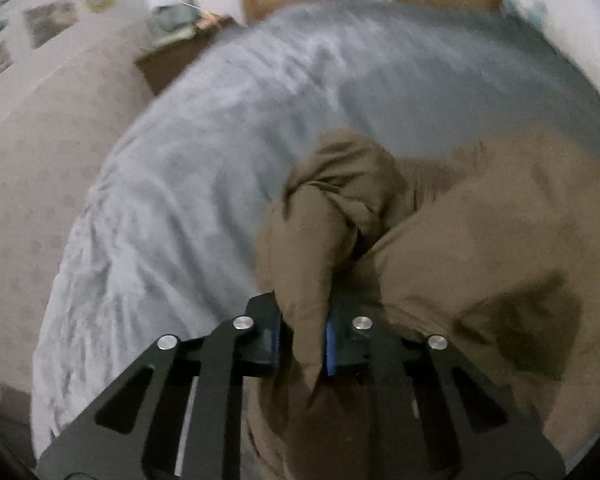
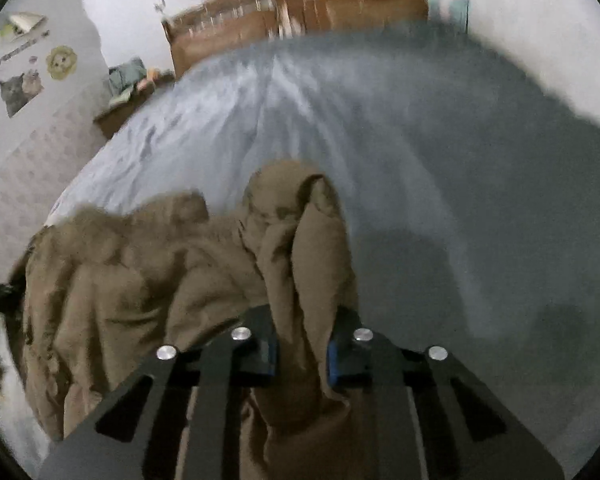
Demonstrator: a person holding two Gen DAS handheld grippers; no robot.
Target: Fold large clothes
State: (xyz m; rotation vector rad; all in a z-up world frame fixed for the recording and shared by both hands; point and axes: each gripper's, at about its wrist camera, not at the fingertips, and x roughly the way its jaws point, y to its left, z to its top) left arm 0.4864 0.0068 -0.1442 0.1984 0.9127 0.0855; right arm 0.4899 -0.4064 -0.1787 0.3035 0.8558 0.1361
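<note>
We see our left claw (image 1: 303, 340) and right claw (image 2: 303, 350) each clenched on a bunched fold of brown garment (image 1: 480, 240) over the grey bed (image 1: 220, 140).

My left gripper (image 1: 303, 336) tilts steeply down, its two black fingers drawn close, blue pads (image 1: 331, 346) pinched on a bunched fold of brown cloth (image 1: 480, 240). My right gripper (image 2: 302, 350) slants down likewise, fingers drawn in, pads (image 2: 333, 358) clamped on another gathered fold of that cloth, which rises between them.
</note>
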